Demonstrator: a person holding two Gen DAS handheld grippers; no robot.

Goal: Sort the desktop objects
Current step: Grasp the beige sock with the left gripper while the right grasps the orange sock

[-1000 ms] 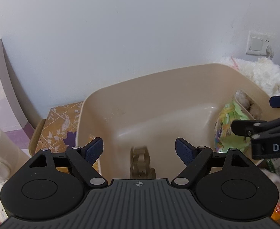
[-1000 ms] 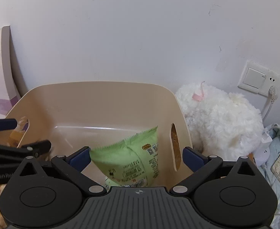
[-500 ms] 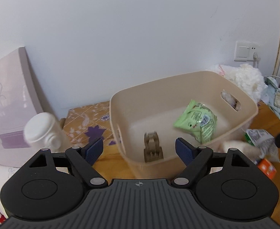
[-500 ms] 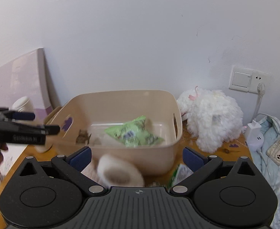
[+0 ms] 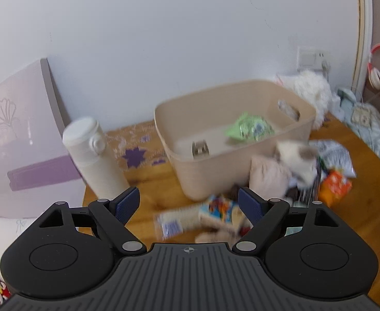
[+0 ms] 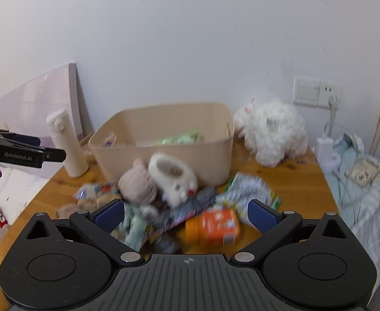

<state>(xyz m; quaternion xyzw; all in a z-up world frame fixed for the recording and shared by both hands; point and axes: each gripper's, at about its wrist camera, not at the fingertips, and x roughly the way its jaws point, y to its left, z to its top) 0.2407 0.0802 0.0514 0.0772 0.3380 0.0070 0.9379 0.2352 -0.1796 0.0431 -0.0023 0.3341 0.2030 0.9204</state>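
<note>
Beige plastic storage bin (image 6: 164, 140): stands at the back of the wooden table (image 6: 293, 189), against the wall; holds a green snack packet (image 5: 249, 127).
Loose pile in front of the bin: white fluffy slipper (image 6: 173, 178), orange box (image 6: 213, 226), assorted packets.
Cream cylindrical flask (image 5: 94, 155): upright, left of the bin.
Left gripper (image 5: 188, 204): jaws wide, nothing held.
Right gripper (image 6: 186, 213): jaws wide, nothing held.

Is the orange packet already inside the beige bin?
No, the orange packet lies on the wooden table in front of the beige bin.
</note>
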